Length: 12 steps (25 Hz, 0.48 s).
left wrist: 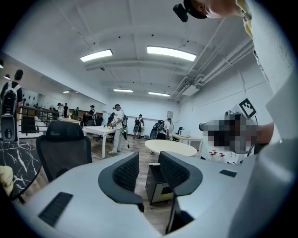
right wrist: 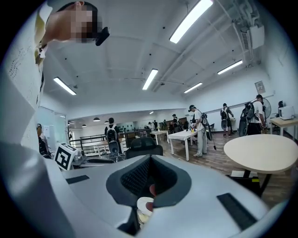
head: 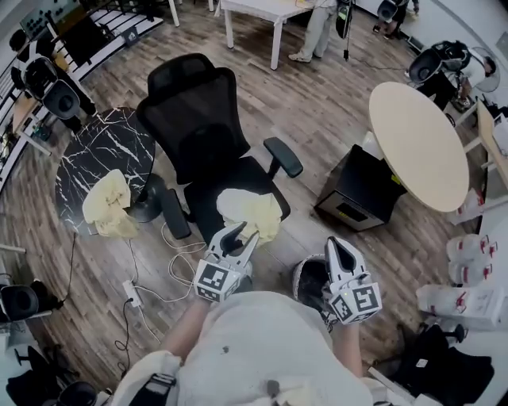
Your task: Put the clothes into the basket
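Observation:
A yellow cloth [head: 252,212] lies crumpled on the seat of a black office chair [head: 198,127]. A second yellow cloth [head: 107,208] lies on the round black marble table [head: 111,151] at the left. My left gripper [head: 244,235] [left wrist: 149,166] hovers at the near edge of the chair's cloth, jaws apart with nothing between them. My right gripper [head: 340,246] [right wrist: 150,160] is held above a dark round basket [head: 303,277] on the floor, its jaws together and holding nothing. Most of the basket is hidden by that gripper and my body.
A black box [head: 361,189] stands beside a round beige table [head: 419,143] at the right. A power strip and cables [head: 131,293] lie on the wood floor at the left. White bags [head: 468,297] sit far right. People stand by a white table [head: 270,9] at the back.

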Motion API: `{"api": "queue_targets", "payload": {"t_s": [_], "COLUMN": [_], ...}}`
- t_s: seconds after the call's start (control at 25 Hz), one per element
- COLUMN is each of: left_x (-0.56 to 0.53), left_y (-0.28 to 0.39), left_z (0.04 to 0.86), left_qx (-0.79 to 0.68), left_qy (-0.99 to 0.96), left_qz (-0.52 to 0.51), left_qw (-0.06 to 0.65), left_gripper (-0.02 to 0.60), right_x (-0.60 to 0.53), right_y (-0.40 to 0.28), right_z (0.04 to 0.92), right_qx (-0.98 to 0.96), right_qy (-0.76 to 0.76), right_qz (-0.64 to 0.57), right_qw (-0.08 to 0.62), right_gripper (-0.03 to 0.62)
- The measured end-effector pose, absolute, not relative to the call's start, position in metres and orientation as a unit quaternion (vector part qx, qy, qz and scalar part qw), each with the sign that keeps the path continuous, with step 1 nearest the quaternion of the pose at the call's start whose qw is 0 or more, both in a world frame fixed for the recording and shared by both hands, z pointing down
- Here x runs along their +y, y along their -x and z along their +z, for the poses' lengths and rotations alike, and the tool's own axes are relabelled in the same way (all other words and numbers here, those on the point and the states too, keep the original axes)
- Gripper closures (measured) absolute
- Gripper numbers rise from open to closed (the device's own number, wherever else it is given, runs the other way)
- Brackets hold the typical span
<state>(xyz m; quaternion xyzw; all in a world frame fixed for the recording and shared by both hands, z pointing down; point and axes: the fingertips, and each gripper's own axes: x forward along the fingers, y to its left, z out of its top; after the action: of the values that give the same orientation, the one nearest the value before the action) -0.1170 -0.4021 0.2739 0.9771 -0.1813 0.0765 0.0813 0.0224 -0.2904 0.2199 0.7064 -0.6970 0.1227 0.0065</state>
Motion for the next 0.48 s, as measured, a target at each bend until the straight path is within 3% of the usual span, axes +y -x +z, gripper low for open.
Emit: {"api": "queue_targets", "payload": {"t_s": [0.48], "left_x": [-0.496], "left_y": [0.096], "left_z": [0.397], "left_qx": [-0.11], "left_qy": [-0.97], "left_qz": [0.179], "left_qw": [0.126], "left_gripper": [0.422], "right_x": [-0.368], "right_y": [-0.018], "right_z": [0.252], "right_qx": [-0.656], "right_qy": [-0.736], "right_qz": [0.162], "right_qw": [0.035], "right_gripper": [0.586]}}
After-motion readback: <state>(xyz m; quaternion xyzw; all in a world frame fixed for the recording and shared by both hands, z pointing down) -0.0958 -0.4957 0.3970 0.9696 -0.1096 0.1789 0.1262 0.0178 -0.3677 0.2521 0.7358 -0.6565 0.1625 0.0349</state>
